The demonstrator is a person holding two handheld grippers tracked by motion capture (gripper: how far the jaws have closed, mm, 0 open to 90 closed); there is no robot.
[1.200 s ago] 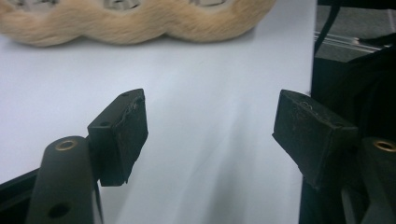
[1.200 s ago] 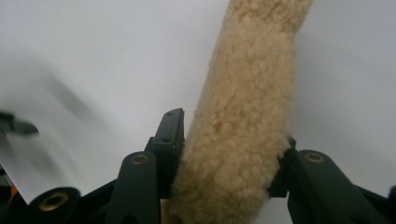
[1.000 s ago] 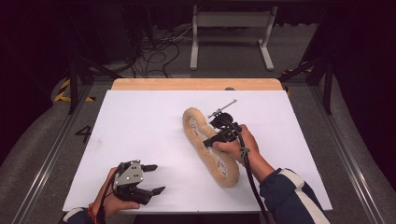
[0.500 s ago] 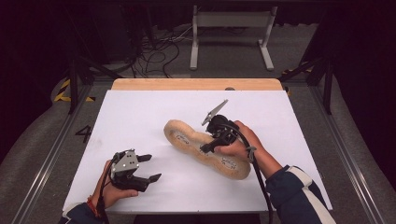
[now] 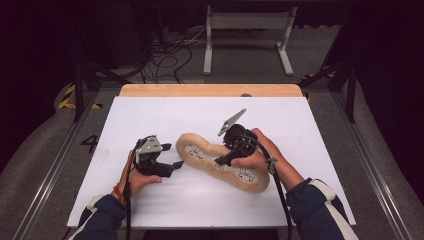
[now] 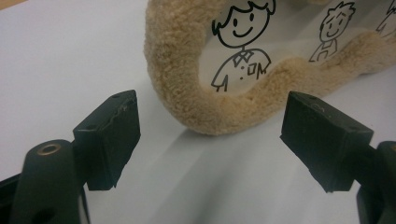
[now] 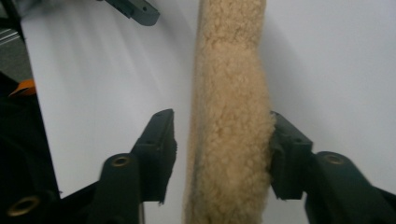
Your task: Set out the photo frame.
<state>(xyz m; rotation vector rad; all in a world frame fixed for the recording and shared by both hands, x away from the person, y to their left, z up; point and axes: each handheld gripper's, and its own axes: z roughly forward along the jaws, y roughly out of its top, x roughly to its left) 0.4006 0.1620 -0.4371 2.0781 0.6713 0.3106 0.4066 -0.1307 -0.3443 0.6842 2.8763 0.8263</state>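
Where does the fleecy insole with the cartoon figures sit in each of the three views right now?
High view: the insole lies mid-sheet, between the left gripper and the right gripper.
Left gripper view: its rounded end fills the upper middle, beyond open jaws, printed side up.
Right gripper view: seen edge-on, it runs up the centre between the jaws, which have just been opening.
Shared landmark: the white sheet under it.

Fuzzy tan fleece insole, matt
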